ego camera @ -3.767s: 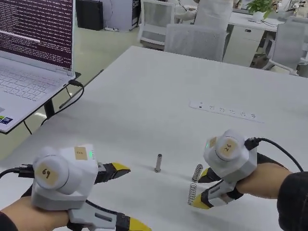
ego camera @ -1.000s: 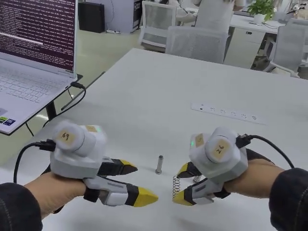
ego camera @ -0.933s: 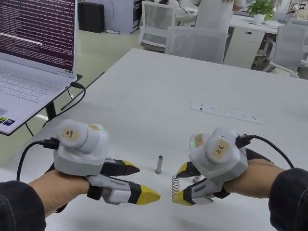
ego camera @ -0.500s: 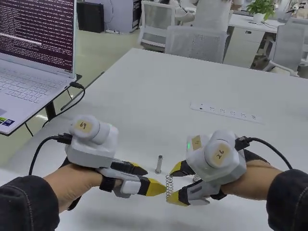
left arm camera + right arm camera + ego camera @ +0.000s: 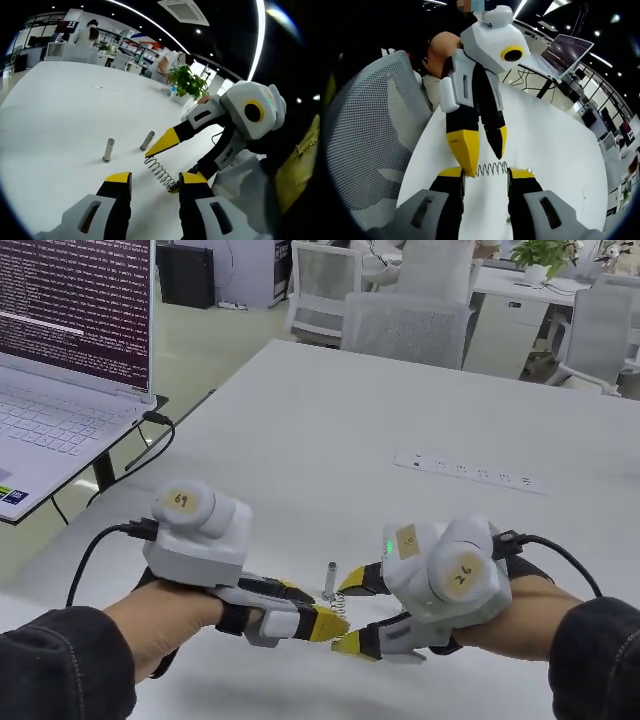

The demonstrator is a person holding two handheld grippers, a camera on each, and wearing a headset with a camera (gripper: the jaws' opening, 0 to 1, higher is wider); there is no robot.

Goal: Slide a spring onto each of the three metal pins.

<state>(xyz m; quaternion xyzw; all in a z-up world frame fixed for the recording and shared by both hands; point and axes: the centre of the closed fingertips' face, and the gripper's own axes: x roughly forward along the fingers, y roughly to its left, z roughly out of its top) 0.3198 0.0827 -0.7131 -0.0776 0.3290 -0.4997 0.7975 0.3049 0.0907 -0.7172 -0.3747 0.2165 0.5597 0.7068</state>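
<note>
Tabletop (image 5: 400, 410) unchanged — left tool (image 5: 314, 608) now meets right tool's (image 5: 486, 174) held spring (image 5: 492, 169).

Bright, even overhead light washes the white surface (image 5: 330, 420) of an open office, leaving only faint, soft shadows beneath the left gripper (image 5: 325, 608) and the right gripper (image 5: 343, 615). The laptop screen (image 5: 75, 300) glows, readable and free of glare. In both gripper views fisheye bending curves the surface's edge and stretches everything towards the rim. A ceiling strip light (image 5: 260, 40) burns out to pure white against a dark ceiling. The spring (image 5: 492, 169) is sharp, coil by coil, and the mesh chair (image 5: 370, 125) sits in dimmer light.
</note>
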